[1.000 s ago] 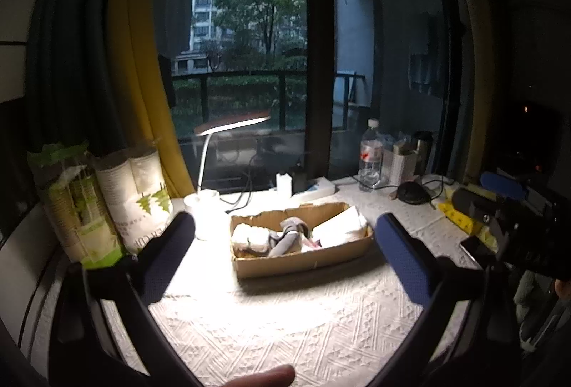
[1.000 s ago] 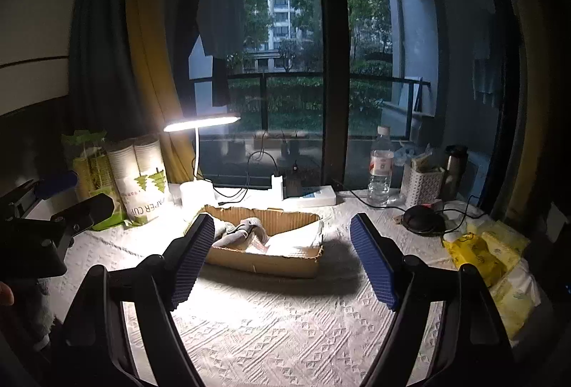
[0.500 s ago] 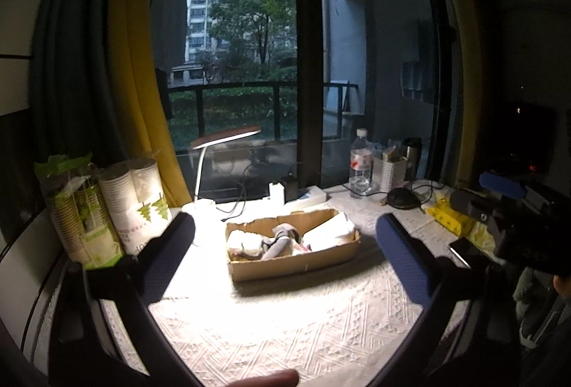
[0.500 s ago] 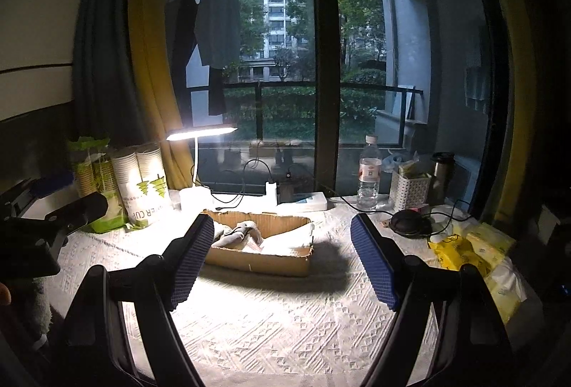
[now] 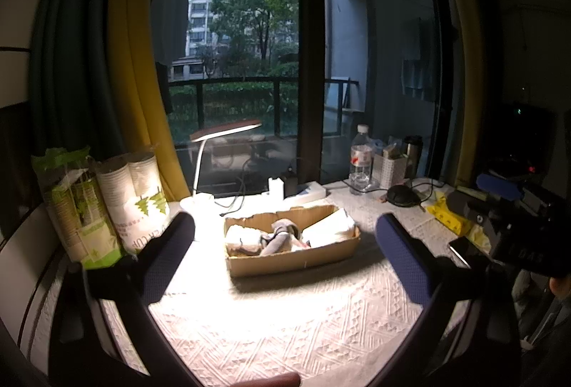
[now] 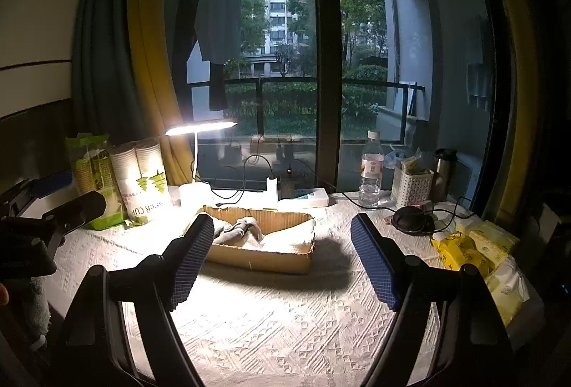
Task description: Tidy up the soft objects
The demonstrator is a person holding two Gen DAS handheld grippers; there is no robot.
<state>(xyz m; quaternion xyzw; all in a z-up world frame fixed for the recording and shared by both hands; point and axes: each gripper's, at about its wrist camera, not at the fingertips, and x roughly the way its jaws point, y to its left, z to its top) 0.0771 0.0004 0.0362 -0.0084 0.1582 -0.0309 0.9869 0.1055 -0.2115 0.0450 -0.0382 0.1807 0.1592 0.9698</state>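
Observation:
A shallow cardboard box (image 5: 296, 260) stands on the white textured tablecloth, also in the right wrist view (image 6: 264, 256). It holds a grey sock or cloth (image 5: 278, 237), grey cloth (image 6: 239, 228) and folded white cloths (image 5: 330, 228). My left gripper (image 5: 283, 226) is open and empty, held back from the box. My right gripper (image 6: 282, 221) is open and empty, also short of the box. Each gripper shows at the edge of the other's view.
A lit desk lamp (image 6: 200, 128) stands behind the box. Sleeves of paper cups (image 5: 139, 197) stand at the left. A water bottle (image 6: 371, 169), power strip (image 6: 307, 197), white basket (image 6: 410, 185), black round object (image 6: 410, 219) and yellow packets (image 6: 474, 249) lie at the right. The window is behind.
Both grippers have drawn back and tilted upward, so the box looks smaller and lower in both views. Both stay open and empty.

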